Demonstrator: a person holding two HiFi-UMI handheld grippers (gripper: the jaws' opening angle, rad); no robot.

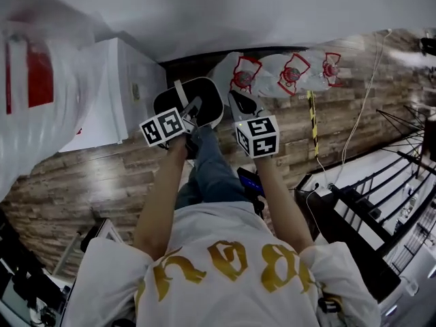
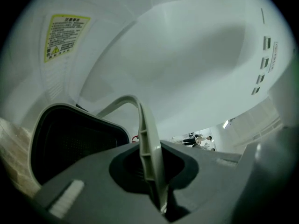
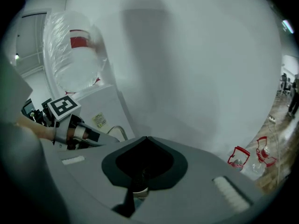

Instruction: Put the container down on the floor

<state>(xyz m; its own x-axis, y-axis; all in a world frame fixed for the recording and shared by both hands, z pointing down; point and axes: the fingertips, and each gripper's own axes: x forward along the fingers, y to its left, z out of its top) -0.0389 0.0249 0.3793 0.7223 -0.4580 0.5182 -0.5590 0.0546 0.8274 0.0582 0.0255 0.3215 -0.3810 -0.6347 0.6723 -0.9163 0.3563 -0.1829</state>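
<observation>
— Black container, where is it?
— Upper centre of the head view, over the wooden floor. The left gripper is clamped on its pale handle.
— And the right gripper?
— Jaws pressed together, just beside the container.

Quick tally: two grippers up, the left gripper and the right gripper, and with them two marker cubes. One container, black, with a single pale handle. At the upper right of the head view, three red-framed labels on clear plastic packs. At the left, one white appliance carrying one yellow warning sticker. One black-and-yellow striped strip, one white cable.
</observation>
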